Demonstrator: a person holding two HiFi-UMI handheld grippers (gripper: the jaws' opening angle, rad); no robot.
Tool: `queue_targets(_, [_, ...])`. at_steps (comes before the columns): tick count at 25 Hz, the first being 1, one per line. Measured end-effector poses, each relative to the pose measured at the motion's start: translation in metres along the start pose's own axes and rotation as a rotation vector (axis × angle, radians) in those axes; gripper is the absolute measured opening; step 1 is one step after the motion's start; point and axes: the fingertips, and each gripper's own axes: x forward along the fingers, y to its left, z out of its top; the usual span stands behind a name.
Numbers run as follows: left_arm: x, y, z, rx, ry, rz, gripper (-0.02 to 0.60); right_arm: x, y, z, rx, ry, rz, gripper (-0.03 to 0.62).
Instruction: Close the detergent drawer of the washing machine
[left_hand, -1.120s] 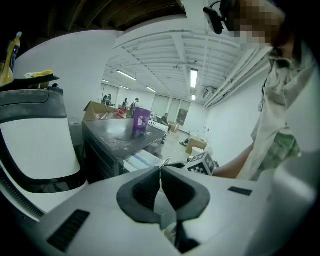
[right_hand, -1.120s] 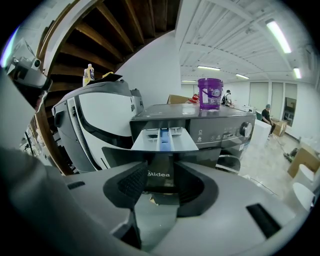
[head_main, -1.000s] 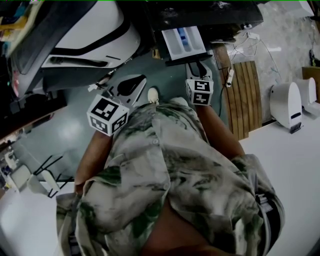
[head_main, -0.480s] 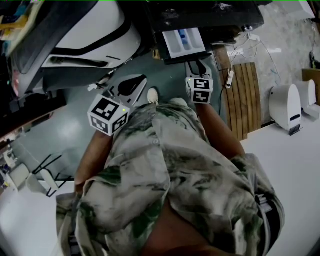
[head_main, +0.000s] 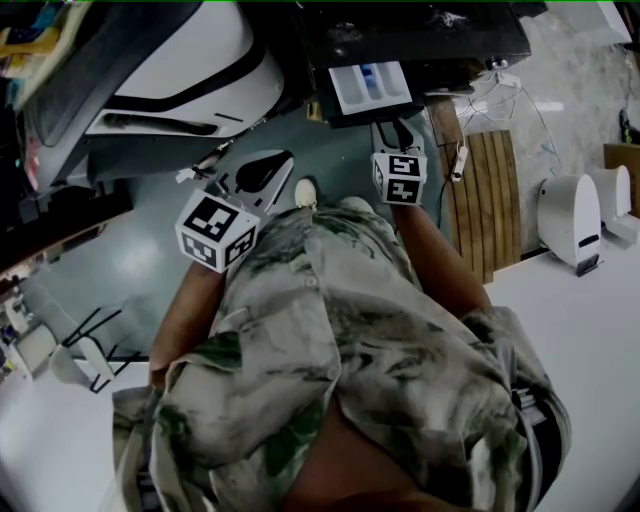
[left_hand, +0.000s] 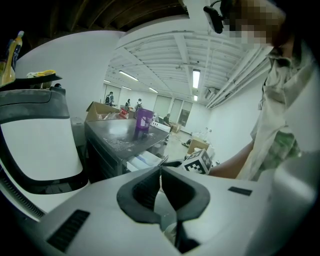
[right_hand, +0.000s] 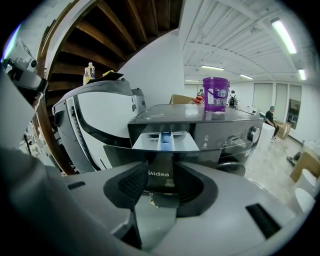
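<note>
The dark washing machine stands ahead with its detergent drawer pulled out, showing white compartments and a blue insert. The drawer's dark front panel carries a brand name. My right gripper is open, its jaws right up against that wide panel; I cannot tell whether they touch it. In the head view the drawer is at the top and the right gripper sits just below it. My left gripper hangs back to the left, and in its own view the left gripper is shut on nothing.
A purple bucket stands on top of the washing machine. A large white and black appliance is to the left. A wooden slatted board lies on the floor at the right, beside a white table with white devices.
The right gripper has edged forward toward the machine, and the drawer sticks out slightly less than before. The left gripper has stayed put.
</note>
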Motion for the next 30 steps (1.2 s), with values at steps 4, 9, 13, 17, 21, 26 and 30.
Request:
queue_targets(4, [-0.002,0.004,0.001,-0.002,-0.003,0.007,0.026,0.006,0.000,0.004,-0.002,-0.003,0.002,0.175])
queue_targets(9, [-0.004,0.009,0.002,-0.009,-0.006,0.015,0.026,0.011,0.000,0.009,-0.003,0.003,0.002,0.175])
queue_targets(13, [-0.006,0.011,0.001,-0.013,-0.007,0.019,0.026,0.014,0.001,0.012,-0.009,0.000,0.001,0.175])
queue_targets(17, [-0.008,0.013,0.000,-0.013,-0.009,0.025,0.026,0.017,0.001,0.013,-0.007,0.001,0.002,0.173])
queue_targets(21, [-0.010,0.014,-0.002,-0.016,-0.011,0.028,0.027,0.020,0.001,0.015,-0.010,0.001,0.003,0.173])
queue_targets(26, [-0.012,0.016,-0.002,-0.019,-0.012,0.030,0.026,0.023,0.001,0.018,-0.008,0.001,0.003,0.173])
queue_targets(30, [-0.014,0.018,-0.003,-0.025,-0.015,0.034,0.026,0.025,0.002,0.019,-0.011,-0.002,0.005,0.173])
